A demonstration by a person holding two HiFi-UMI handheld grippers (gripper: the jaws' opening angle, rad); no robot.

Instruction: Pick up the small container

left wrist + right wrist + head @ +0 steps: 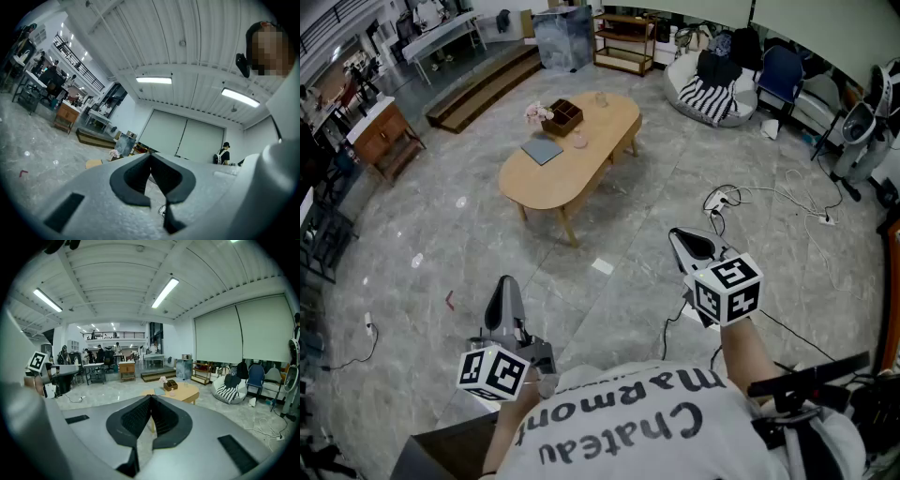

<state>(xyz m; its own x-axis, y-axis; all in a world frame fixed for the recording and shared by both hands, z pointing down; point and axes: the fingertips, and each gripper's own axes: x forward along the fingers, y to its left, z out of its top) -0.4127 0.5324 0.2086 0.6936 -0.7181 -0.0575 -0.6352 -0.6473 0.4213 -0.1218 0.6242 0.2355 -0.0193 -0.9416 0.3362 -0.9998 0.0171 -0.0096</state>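
A small pinkish container (579, 142) stands on the oval wooden table (534, 183), between a blue-grey pad (542, 150) and a brown compartment box (562, 116) with pink flowers (534, 112). The table is several steps ahead of me across the stone floor. My left gripper (504, 284) is held low at my left, shut and empty. My right gripper (680, 235) is at my right, also shut with nothing in it. The right gripper view looks toward the table (187, 393) and the box (170, 385) past the right gripper (151, 397). Closed tips show on the left gripper (150, 154).
Cables and a power strip (722, 200) lie on the floor ahead at the right. A white beanbag with striped cloth (711, 94) and a blue chair (780, 70) stand beyond. Low wooden steps (483, 89) and a cabinet (382, 136) are at the left. A person with a backpack (220, 154) stands far off.
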